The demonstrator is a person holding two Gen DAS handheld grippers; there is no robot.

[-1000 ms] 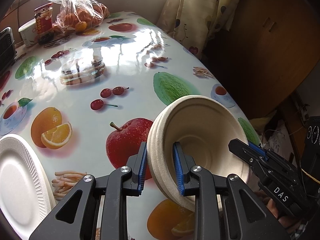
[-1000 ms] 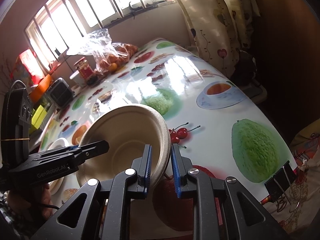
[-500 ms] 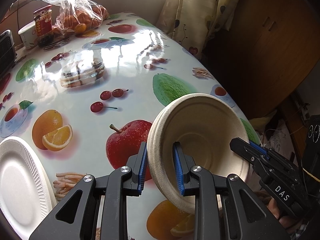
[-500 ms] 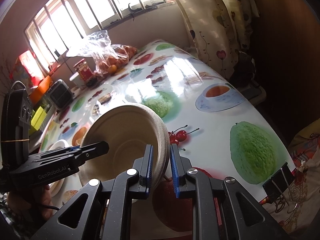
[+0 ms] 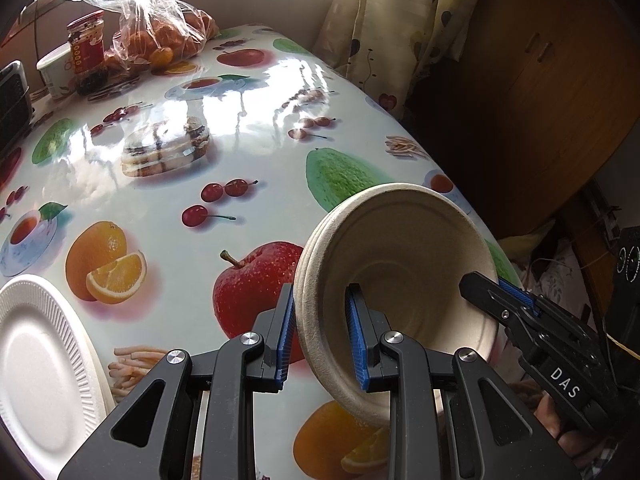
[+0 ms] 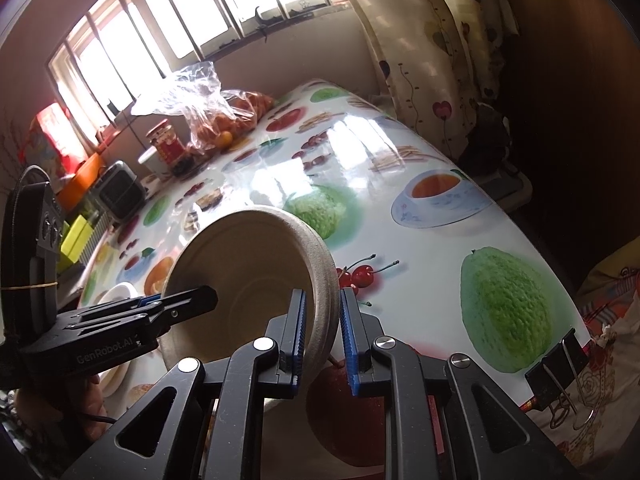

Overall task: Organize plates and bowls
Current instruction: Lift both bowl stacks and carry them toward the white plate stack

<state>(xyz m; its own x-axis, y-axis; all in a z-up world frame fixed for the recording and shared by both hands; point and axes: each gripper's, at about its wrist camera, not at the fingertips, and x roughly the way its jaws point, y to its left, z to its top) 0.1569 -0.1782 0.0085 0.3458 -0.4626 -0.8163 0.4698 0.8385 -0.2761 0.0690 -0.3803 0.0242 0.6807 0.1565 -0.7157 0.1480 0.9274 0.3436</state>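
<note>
A nested stack of beige paper bowls [image 5: 400, 264] hangs tilted on its side above the fruit-print tablecloth, over a printed red apple. My left gripper [image 5: 319, 300] is shut on the stack's near rim, one pad outside and one inside. The right gripper [image 5: 486, 290] clamps the opposite rim. In the right wrist view the right gripper [image 6: 322, 300] is shut on the bowl stack [image 6: 248, 264], and the left gripper [image 6: 200, 300] reaches in from the left. A white foam plate [image 5: 36, 360] lies flat at the table's near left.
A plastic bag of oranges [image 5: 160, 40], a red-labelled jar [image 5: 86, 46] and a white cup [image 5: 54, 70] stand at the table's far end. A black heater [image 6: 120, 190] sits at the left. Binder clips [image 6: 556, 364] grip the cloth's right edge. A curtain [image 6: 432, 60] and a dark wooden cabinet [image 5: 540, 80] stand to the right.
The right gripper's pads have drawn slightly closer on the bowl rim. Both hands and the bowl stack have stayed in place.
</note>
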